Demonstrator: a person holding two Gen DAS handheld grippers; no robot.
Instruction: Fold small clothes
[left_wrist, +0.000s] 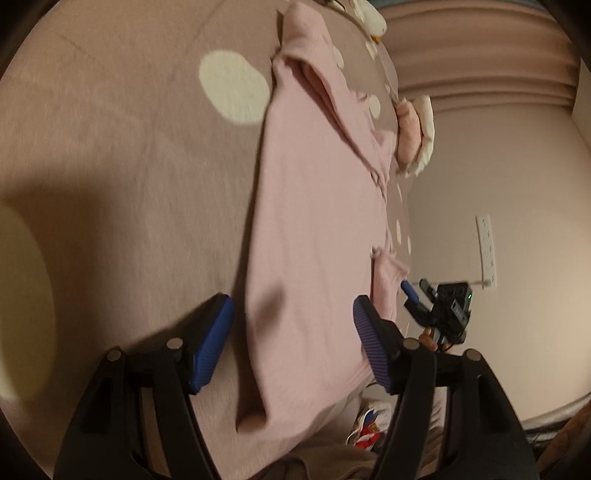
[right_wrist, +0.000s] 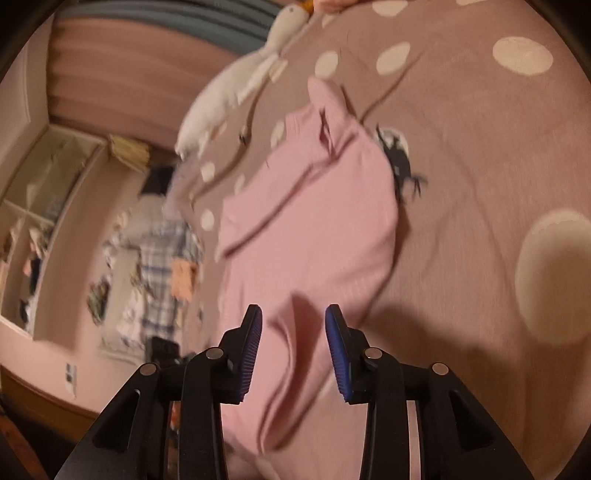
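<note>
A small pink garment (left_wrist: 317, 206) lies spread on a mauve bedspread with cream dots (left_wrist: 129, 155). In the left wrist view my left gripper (left_wrist: 293, 317) is open, its blue pads straddling the garment's near end just above the cloth. The right gripper (left_wrist: 415, 291) shows at the garment's right edge, by a small sleeve. In the right wrist view the same garment (right_wrist: 314, 221) runs away from me, and my right gripper (right_wrist: 293, 332) is open with the cloth's near edge between its pads, not pinched.
A white stuffed goose (right_wrist: 236, 85) lies at the bed's far side, also seen in the left wrist view (left_wrist: 424, 125). A dark printed figure (right_wrist: 400, 162) marks the bedspread beside the garment. Beyond the bed edge are a wall, shelves (right_wrist: 44, 192) and clothes on the floor (right_wrist: 159, 258).
</note>
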